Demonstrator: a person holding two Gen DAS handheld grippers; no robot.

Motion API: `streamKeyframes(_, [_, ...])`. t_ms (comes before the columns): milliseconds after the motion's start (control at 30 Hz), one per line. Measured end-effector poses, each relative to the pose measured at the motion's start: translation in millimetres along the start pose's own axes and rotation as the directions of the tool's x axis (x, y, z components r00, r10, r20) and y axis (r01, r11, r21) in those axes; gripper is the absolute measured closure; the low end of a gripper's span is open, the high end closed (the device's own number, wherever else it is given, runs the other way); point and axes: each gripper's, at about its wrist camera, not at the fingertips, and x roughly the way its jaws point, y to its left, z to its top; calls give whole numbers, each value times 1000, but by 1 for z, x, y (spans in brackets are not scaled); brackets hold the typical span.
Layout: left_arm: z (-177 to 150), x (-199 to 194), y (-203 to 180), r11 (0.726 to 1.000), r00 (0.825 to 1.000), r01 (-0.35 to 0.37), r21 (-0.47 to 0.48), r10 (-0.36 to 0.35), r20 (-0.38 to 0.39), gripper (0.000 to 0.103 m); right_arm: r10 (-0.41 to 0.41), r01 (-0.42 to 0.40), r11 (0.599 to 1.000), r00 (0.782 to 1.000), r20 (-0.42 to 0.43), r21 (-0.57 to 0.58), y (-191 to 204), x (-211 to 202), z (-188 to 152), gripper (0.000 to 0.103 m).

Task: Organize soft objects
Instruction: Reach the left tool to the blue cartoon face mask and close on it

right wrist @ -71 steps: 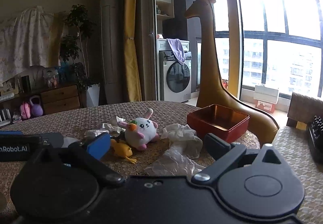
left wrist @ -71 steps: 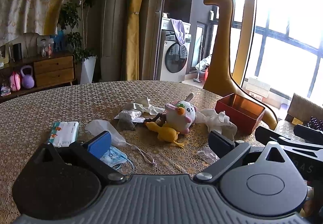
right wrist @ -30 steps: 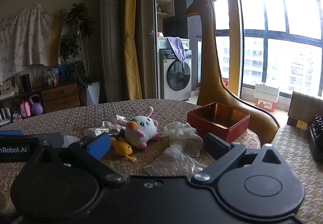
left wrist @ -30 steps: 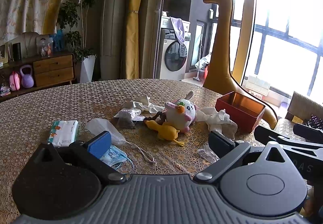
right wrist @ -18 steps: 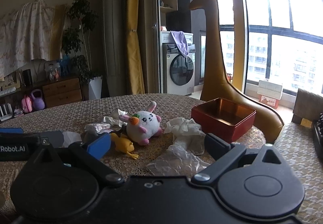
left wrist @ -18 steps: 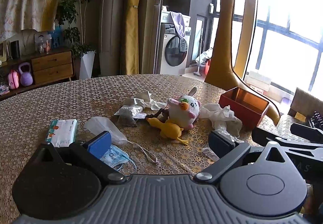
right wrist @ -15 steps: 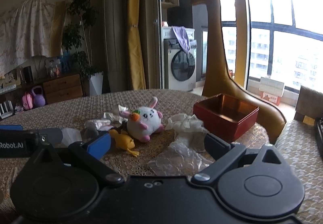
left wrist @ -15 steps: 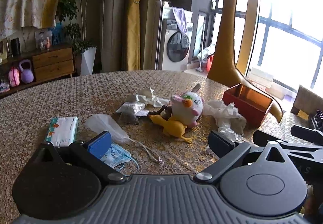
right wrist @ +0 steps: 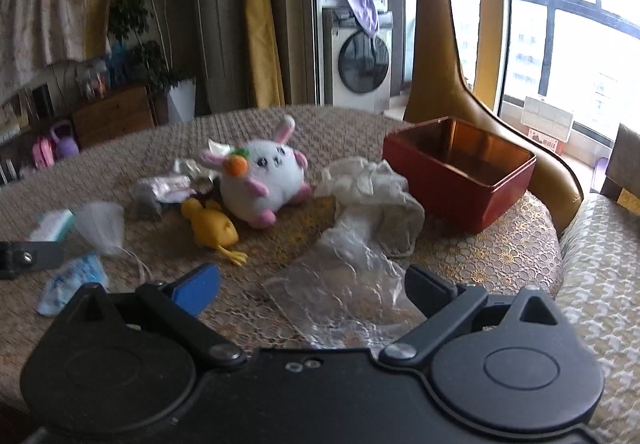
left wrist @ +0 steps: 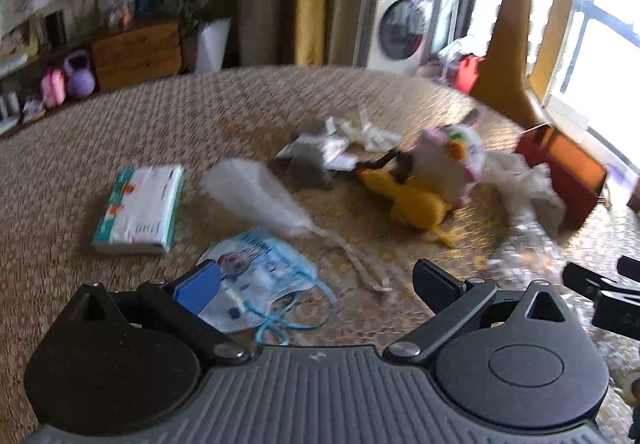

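Both grippers, left (left wrist: 316, 280) and right (right wrist: 312, 284), have dipped toward the clutter at frame centre (jaws wide open, holding nothing), so picking seems imminent, bin (right wrist: 460, 179) unfilled

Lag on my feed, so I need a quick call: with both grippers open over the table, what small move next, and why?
Probably ease the right gripper forward and down onto the crumpled clear plastic bag: it lies right between the open fingers, and the empty red rectangular tin sits just beyond it.
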Motion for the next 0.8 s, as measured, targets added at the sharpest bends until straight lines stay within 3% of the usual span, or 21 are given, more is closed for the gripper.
streamKeyframes(333, [4,58,30,992,987,-102,-72,93,-130,0,-16,13,999,993,-117,-32,-15,57,7,4])
streamKeyframes(800, [-3,93,52,981,972,-154,-121,128,-196,0,-47,38,998,978,-201,-49,-32,111,4,3])
